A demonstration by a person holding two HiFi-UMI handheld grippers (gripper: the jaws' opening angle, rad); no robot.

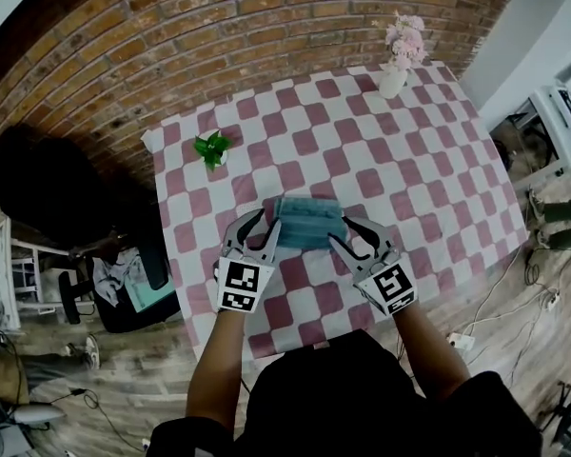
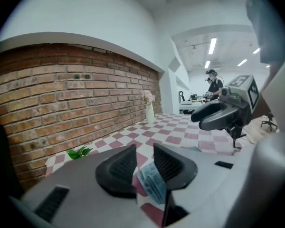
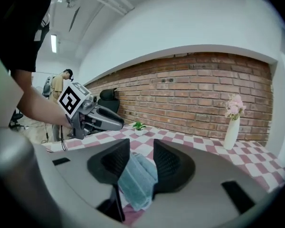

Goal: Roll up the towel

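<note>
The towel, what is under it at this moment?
The towel, gripped at its ends by the left gripper and right gripper, has the checkered tablecloth below it. The squares directly beneath are covered in the head view.

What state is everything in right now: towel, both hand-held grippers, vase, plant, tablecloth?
towel, bundled up, held at both ends
left hand-held gripper, shut on one end of the towel
right hand-held gripper, shut on the other end
vase, upright, pink flowers in it
plant, upright
tablecloth, spread flat
</note>
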